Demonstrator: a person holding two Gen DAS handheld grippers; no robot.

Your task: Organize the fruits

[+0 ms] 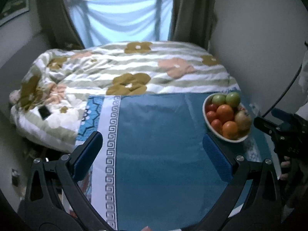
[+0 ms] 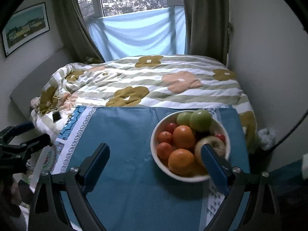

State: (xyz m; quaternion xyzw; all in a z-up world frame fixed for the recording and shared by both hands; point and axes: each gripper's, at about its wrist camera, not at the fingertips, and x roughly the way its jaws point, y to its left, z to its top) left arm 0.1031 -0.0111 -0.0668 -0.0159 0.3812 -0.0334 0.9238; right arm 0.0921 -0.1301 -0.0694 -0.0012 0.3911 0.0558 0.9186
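A white bowl (image 2: 154, 144) holds two green apples (image 2: 200, 120), two oranges (image 2: 183, 136), several small red fruits (image 2: 165, 137) and a pale apple (image 2: 216, 144). It stands on a blue cloth (image 2: 125, 144). The bowl also shows at the right in the left wrist view (image 1: 207, 120). My right gripper (image 2: 155, 150) is open and empty just before the bowl, with its right finger (image 2: 213, 163) over the bowl's near right rim. My left gripper (image 1: 153, 142) is open and empty over bare blue cloth (image 1: 157, 134), left of the bowl.
A flowered duvet (image 2: 154, 80) lies on the bed behind the cloth. A dark phone (image 2: 56, 116) rests on the duvet at the left. A patterned white border (image 1: 110, 144) runs along the cloth's left side. Walls stand close on both sides.
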